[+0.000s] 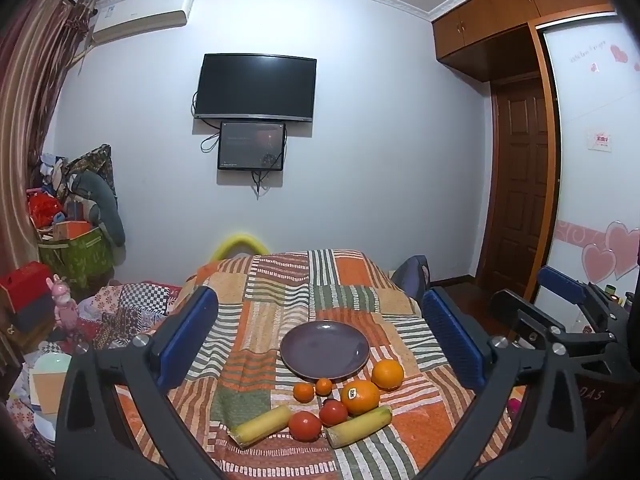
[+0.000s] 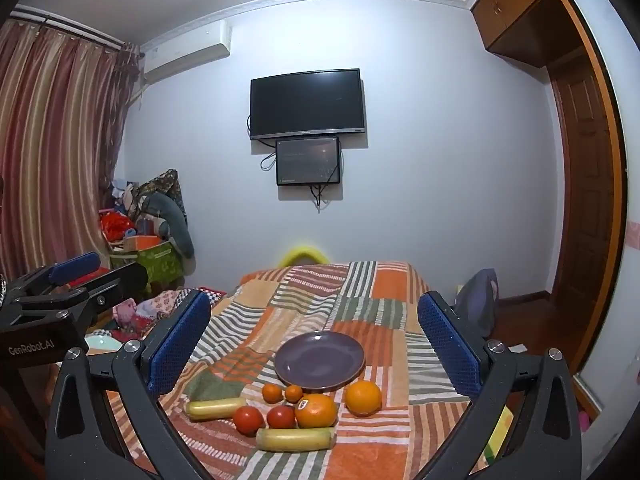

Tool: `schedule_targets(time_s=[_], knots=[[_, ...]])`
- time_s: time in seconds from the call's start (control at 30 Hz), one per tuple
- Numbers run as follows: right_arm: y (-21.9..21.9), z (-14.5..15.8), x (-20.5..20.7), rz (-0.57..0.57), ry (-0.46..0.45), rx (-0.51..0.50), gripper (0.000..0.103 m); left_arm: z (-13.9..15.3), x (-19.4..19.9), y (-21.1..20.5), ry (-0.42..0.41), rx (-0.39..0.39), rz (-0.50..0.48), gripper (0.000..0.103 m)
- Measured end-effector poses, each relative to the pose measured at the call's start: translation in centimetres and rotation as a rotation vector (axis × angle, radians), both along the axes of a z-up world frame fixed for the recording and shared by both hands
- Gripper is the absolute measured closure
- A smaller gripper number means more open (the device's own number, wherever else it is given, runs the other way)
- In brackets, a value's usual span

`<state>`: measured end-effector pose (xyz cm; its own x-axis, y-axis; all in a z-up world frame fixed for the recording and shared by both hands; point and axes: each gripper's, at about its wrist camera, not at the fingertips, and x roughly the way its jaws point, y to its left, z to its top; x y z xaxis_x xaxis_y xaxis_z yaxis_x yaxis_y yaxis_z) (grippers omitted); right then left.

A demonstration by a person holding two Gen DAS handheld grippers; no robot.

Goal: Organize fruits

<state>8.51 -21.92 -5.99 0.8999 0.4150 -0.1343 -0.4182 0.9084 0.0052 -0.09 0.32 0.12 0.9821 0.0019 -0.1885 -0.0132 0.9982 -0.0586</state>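
Both tools, left and right, gape empty above round glossy plate on patchwork cloth.

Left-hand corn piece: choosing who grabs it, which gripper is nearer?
Left, likely. The corn piece lies ahead of the left gripper, between its fingers; the right gripper is off to its right.

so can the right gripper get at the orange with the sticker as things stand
Probably yes. The right gripper is open and empty, and the stickered orange lies ahead. But a tomato touches its side and a yellow corn piece lies just in front, so coming from above looks safest.
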Motion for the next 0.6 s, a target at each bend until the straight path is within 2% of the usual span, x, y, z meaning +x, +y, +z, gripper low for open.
schedule_targets(time_s=[0.6], knots=[[-0.13, 0.47, 0.01, -0.005, -0.003, 0.009, 0.0, -0.14, 0.16, -0.14, 0.0, 0.003, 0.002, 0.0]])
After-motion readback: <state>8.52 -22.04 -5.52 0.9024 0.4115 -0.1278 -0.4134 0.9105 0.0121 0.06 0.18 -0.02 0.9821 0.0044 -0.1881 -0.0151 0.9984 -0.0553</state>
